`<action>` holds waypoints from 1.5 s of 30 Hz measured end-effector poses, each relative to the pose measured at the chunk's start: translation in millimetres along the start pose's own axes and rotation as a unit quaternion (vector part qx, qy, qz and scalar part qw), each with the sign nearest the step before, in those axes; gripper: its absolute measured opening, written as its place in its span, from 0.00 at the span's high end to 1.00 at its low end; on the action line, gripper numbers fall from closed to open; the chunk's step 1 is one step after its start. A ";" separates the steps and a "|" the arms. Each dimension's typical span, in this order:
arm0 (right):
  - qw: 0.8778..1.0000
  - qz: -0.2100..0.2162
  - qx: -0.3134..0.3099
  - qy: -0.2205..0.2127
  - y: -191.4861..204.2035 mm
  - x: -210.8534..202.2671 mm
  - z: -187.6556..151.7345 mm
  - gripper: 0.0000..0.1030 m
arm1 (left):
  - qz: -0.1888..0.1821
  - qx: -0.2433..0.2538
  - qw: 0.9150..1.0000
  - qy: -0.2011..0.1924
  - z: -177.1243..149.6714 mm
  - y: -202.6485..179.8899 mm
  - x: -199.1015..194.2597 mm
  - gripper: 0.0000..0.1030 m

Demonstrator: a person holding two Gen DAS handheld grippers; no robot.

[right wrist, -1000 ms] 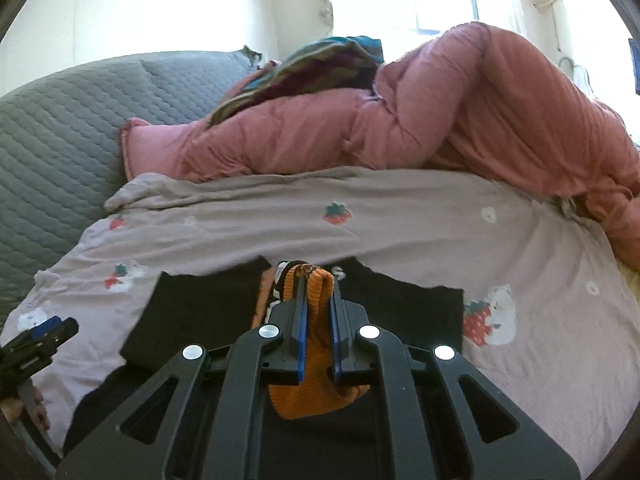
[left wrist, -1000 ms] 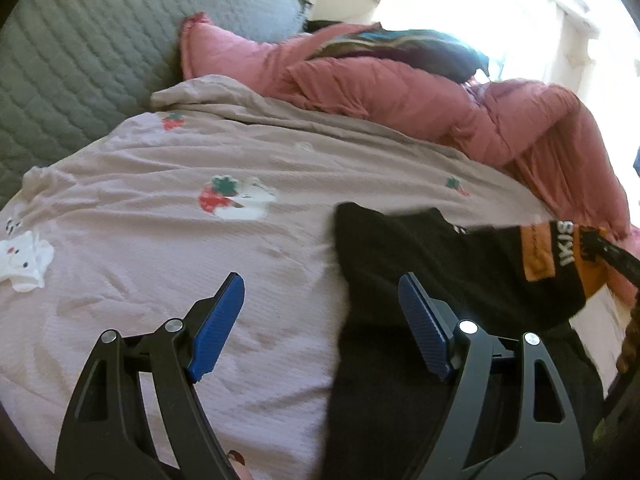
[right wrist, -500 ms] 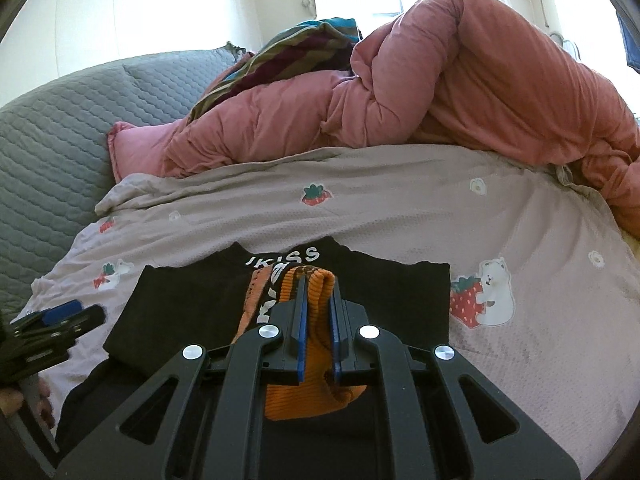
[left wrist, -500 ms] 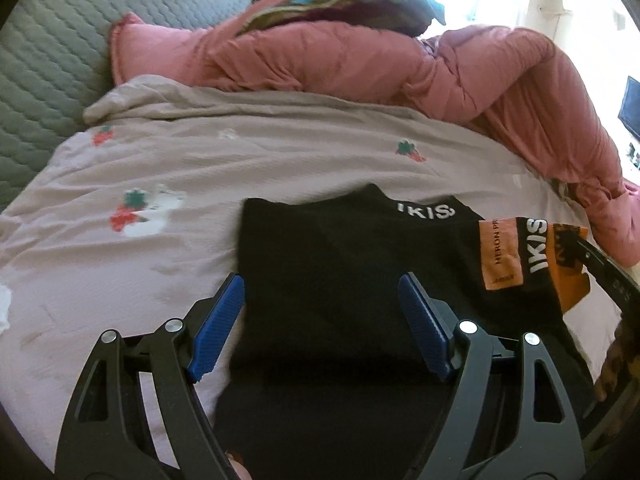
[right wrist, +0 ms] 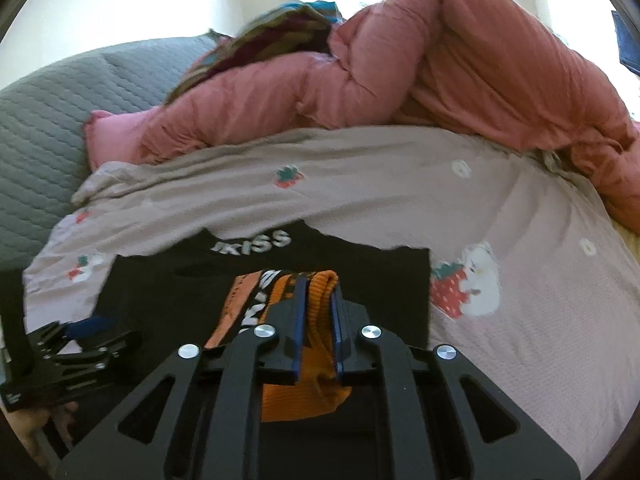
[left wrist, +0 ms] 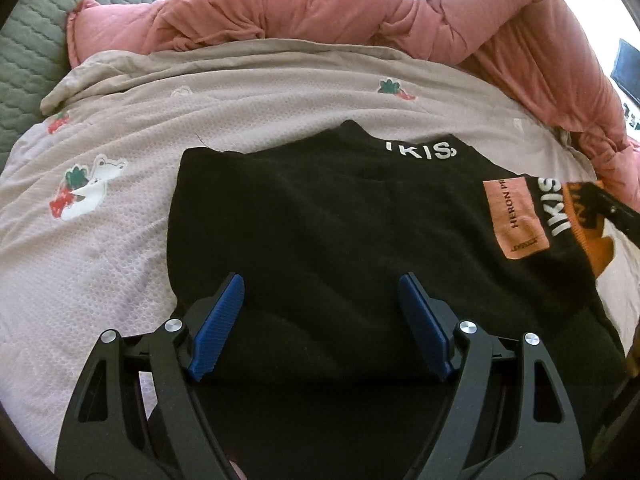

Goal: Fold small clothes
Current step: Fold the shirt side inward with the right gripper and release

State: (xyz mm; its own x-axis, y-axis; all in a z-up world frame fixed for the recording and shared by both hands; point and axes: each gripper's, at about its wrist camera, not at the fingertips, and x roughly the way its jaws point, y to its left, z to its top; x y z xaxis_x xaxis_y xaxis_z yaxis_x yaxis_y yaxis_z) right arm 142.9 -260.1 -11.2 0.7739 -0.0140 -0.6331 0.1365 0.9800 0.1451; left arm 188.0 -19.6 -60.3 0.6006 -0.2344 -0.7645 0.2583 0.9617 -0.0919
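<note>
While I look along the left claw [left wrist: 320, 320], its two blue pads [left wrist: 218, 330] stand wide apart above the near part of the black garment [left wrist: 320, 220], with nothing pinched between them; whether the tips touch the cloth I cannot tell. The garment lies flat on the bed's pale sheet [left wrist: 100, 260], which is printed with strawberries and small bears. Its near hem is lost in shadow beneath the claw arms. White letters run along its far edge, and the last one is cut off by a fold. To the right sits an orange patch [left wrist: 514, 220] with dark print I can only partly read. Further right, the orange cuff [left wrist: 596, 240] is half covered by the dark tip of the right claw [left wrist: 616, 212] at the frame edge.

From the right wrist view, the left claw [right wrist: 86, 334] shows blurred at the near left, with part of a hand [right wrist: 36, 428] beneath it. The right claw [right wrist: 318, 308] has the ribbed orange cuff [right wrist: 316, 384] between its pads; its jaws have just been easing open, yet the cloth still fills the narrow gap, and the pads seem to press it. Beyond, a pink duvet [right wrist: 440, 72] lies heaped along the far side, with a striped cloth [right wrist: 272, 40] on it, too blurred to identify. A grey quilted headboard [right wrist: 36, 128] closes the far left.
</note>
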 end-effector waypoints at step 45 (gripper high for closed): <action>0.989 0.063 -0.033 0.132 20.9 25.3 -43.5 0.66 | -0.019 -0.003 1.000 -0.013 -13.3 7.2 -16.7 0.30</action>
State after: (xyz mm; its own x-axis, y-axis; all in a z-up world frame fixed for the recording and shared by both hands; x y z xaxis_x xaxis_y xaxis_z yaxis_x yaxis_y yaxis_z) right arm 138.4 -231.4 -57.4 0.5932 0.1535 -0.7903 0.0018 0.9814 0.1920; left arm 169.7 -6.8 -56.7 0.6094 -0.2746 -0.7438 0.2766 0.9528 -0.1251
